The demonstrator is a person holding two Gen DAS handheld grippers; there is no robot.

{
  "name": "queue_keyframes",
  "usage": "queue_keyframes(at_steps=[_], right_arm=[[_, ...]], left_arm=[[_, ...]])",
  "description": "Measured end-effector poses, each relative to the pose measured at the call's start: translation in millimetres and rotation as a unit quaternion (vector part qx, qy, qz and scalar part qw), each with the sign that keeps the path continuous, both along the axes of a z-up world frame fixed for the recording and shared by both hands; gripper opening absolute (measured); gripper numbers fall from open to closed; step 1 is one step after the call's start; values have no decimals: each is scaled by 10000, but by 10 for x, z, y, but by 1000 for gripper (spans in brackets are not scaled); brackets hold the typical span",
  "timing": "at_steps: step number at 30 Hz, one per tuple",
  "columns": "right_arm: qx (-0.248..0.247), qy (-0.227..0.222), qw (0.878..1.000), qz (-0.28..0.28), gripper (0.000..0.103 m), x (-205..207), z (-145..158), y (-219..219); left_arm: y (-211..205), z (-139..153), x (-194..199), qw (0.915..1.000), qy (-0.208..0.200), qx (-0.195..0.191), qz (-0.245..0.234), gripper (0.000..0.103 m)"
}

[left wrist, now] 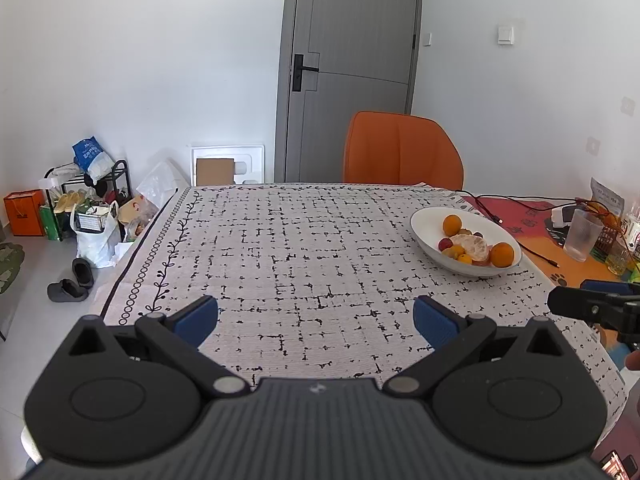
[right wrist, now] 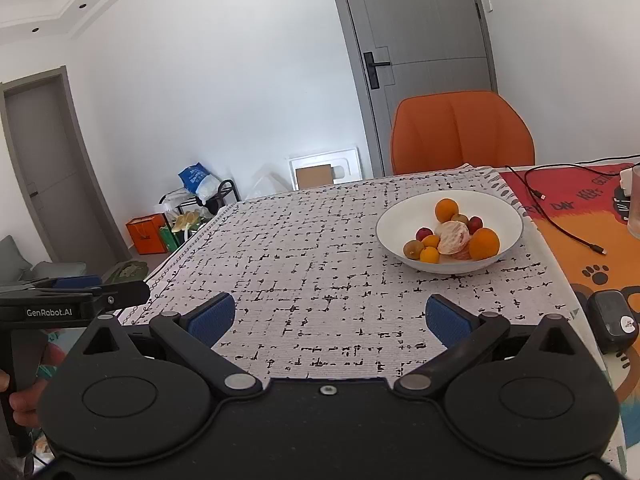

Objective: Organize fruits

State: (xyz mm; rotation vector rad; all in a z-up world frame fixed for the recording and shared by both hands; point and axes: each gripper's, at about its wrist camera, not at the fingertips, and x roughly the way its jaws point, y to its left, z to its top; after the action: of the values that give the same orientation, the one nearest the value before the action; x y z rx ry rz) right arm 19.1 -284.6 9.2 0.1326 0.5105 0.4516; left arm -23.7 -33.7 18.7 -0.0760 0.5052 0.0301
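Both grippers spread wide, empty: left gripper [left wrist: 316, 320], right gripper [right wrist: 326, 318]. White bowl [right wrist: 400, 216] of fruit [right wrist: 452, 236] sits ahead and right, probably nearer the right one.

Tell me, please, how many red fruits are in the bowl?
2: one red fruit left of the peeled citrus, another right of it, in the white bowl; more may be hidden.

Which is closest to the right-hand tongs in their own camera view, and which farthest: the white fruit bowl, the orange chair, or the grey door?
From the right tongs, open and empty:
1. White bowl, on the cloth ahead, slightly right.
2. Orange chair, behind the table's far edge.
3. Grey door, in the back wall.
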Motion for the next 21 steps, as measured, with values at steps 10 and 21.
queue_keyframes(at_steps=[10,21], right_arm=[[15,-4,10000,-8,103,-5,11,-19],[-22,-10,10000,35,103,-12,6,5]], left_arm=[[-9,10,2,10000,-19,12,0,103],[-8,13,-6,10000,-16,20,-19,103]])
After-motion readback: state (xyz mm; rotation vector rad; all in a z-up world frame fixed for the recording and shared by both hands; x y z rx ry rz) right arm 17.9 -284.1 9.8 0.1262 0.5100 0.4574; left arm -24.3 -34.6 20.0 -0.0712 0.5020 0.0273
